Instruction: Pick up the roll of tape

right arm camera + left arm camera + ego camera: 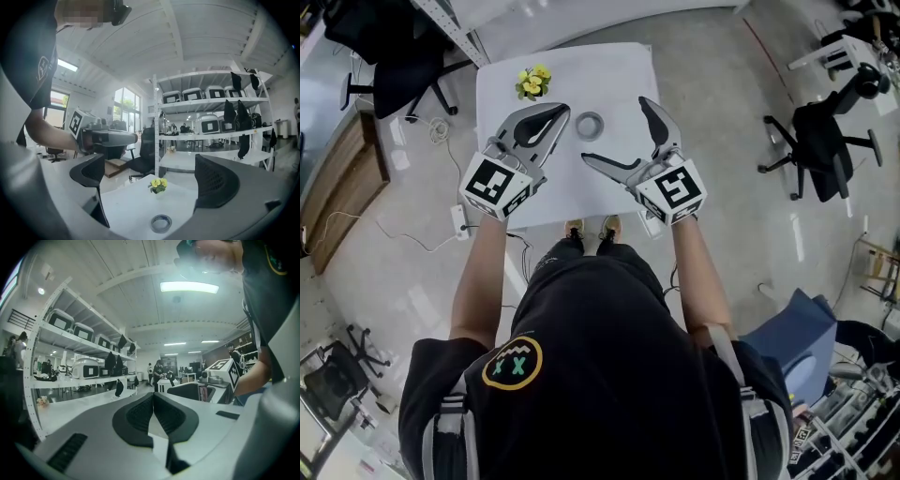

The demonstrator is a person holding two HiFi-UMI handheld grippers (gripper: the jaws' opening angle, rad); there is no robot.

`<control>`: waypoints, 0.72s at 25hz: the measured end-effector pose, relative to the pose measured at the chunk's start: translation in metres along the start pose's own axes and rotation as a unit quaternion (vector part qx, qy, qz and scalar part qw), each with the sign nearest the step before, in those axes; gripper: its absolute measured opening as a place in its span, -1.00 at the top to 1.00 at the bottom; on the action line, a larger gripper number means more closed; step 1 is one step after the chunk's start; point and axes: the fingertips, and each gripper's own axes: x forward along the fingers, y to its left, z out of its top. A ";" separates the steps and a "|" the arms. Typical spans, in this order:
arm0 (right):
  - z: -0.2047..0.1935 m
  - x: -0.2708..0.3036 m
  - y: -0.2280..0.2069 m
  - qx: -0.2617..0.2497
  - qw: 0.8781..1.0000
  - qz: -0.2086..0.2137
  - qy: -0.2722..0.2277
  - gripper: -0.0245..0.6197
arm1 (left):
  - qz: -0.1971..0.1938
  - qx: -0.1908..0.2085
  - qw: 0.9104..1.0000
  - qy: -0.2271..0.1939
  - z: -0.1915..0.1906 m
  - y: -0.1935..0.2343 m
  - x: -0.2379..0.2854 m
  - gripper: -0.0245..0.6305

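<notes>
Head view shows us the roll of tape lying flat, hole up, on the white table, between our two grippers and to the near right of a small bunch of yellow flowers. Our left gripper is clenched on nothing, its pads pressed together, and its own view looks off at shelving, not at the table. Our right gripper has its jaws spread wide and empty. In the right gripper view the roll sits low and centred in the gap, ahead of and below the tips. We judge the right gripper better placed: it must drop forward and down to straddle the ring.
</notes>
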 end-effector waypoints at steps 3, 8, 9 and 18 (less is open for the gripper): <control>-0.014 0.012 0.004 -0.052 0.996 0.040 0.064 -0.93 | 0.005 0.000 1.000 -0.001 0.001 0.004 0.000 0.86; -0.072 0.026 0.011 -0.235 0.920 0.151 0.276 -0.93 | 0.009 0.001 1.000 -0.003 0.004 0.007 0.001 0.86; -0.085 0.027 0.010 -0.266 0.894 0.170 0.318 -0.93 | 0.009 0.001 1.000 -0.004 0.005 0.007 0.001 0.86; -0.167 0.066 0.022 -0.334 0.772 0.288 0.459 -0.91 | 0.006 0.001 1.000 -0.007 0.006 0.000 0.006 0.86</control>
